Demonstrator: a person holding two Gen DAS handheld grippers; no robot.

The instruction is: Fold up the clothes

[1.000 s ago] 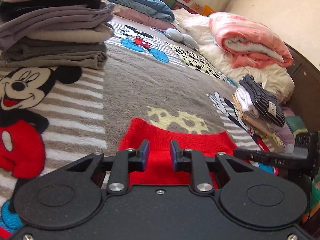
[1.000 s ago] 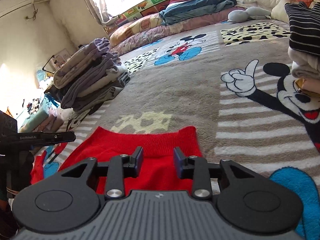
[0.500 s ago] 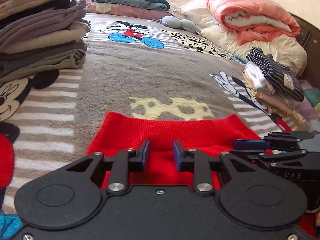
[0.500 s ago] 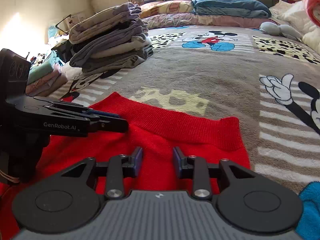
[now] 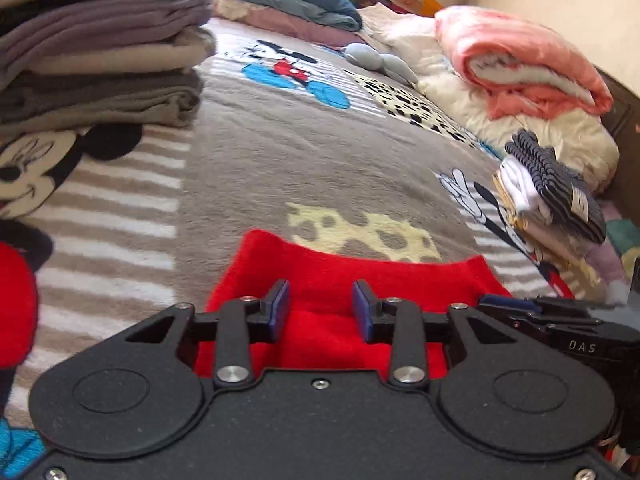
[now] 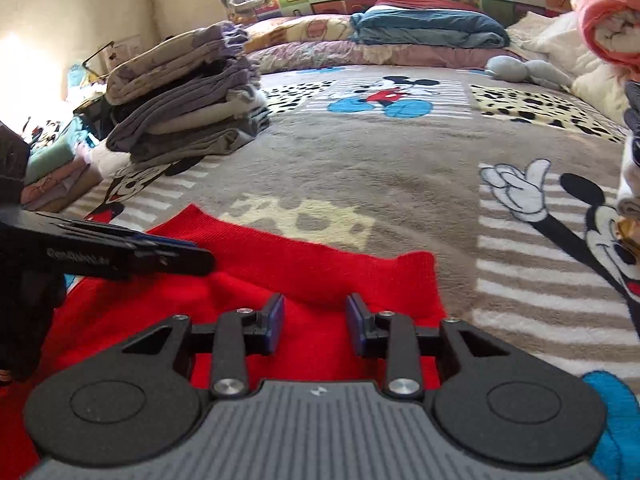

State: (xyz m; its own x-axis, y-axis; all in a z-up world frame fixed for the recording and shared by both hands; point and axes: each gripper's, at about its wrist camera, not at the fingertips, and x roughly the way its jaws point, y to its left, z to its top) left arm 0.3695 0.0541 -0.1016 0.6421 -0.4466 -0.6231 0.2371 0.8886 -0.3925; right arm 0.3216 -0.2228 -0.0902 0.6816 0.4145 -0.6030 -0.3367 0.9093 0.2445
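A red knit garment [image 5: 360, 280] lies flat on the Mickey Mouse blanket [image 5: 300, 152], its ribbed edge toward the far side. My left gripper [image 5: 321, 304] hovers low over its near part, open, with nothing between the blue pads. From the right side, the right gripper [image 5: 496, 302] reaches in over the garment's right corner. In the right wrist view the red garment [image 6: 280, 264] shows a soft fold near the right gripper [image 6: 315, 316], which is open and empty. The left gripper [image 6: 192, 254] is seen side-on over the garment's left part.
A tall stack of folded grey and purple clothes [image 5: 100, 60] stands at the left [image 6: 188, 96]. A smaller striped pile [image 5: 552, 188] sits at the right. Beyond it are a pink quilt [image 5: 520, 64], pillows [image 6: 428, 28] and a grey plush toy [image 5: 376, 60].
The left gripper's jaws have opened a little wider. Both views have shifted slightly over the red garment, which has stayed flat on the blanket.
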